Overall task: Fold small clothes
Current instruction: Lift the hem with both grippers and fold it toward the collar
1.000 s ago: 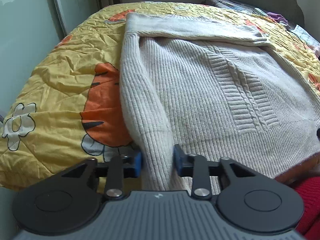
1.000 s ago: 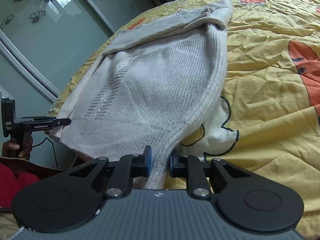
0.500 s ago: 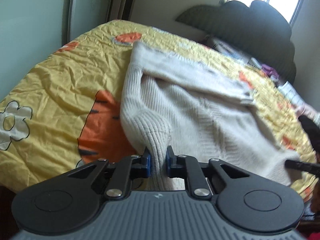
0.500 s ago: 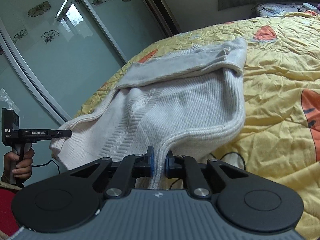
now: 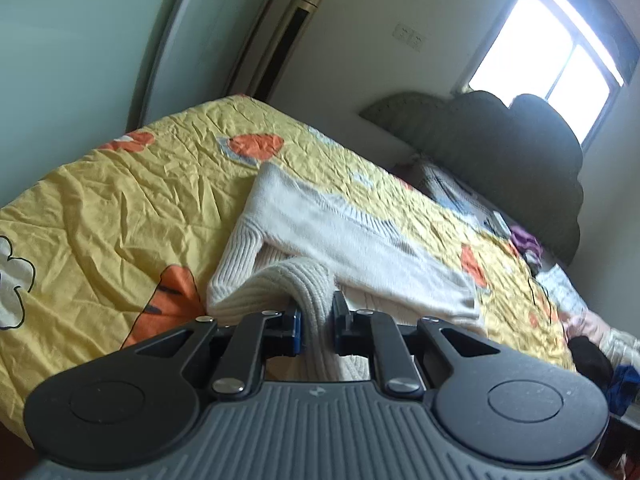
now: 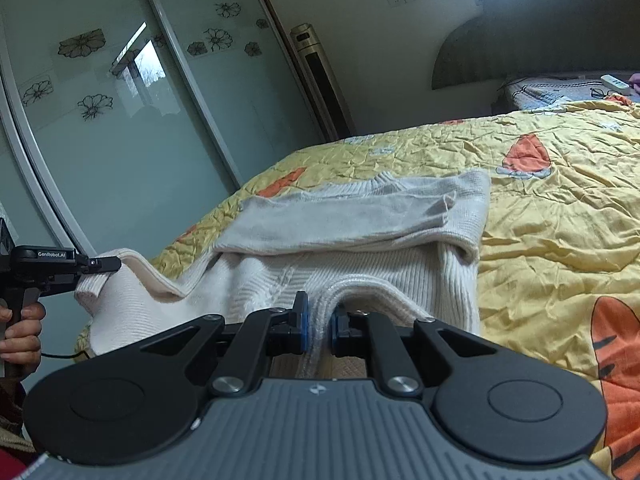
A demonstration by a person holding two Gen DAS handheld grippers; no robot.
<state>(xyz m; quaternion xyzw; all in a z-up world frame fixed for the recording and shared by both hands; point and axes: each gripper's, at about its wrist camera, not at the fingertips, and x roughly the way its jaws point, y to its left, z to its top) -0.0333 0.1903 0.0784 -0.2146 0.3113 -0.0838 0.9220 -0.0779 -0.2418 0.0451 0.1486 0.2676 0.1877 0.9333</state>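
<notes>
From the left wrist, the left gripper (image 5: 316, 320) is seen clenched on a bunched corner of the cream knit sweater (image 5: 360, 248), which lies on the yellow quilt (image 5: 120, 200) with its sleeves already laid across the top; the hem is raised, presumably so the lower half can be carried over. From the right wrist, the right gripper (image 6: 318, 326) is seen pinching the opposite hem corner of the sweater (image 6: 360, 272); the hem is kept level by the matched grips.

Ribbed knit sweater (image 5: 360, 248) on crinkled, faintly glossy quilt (image 5: 120, 200).
</notes>
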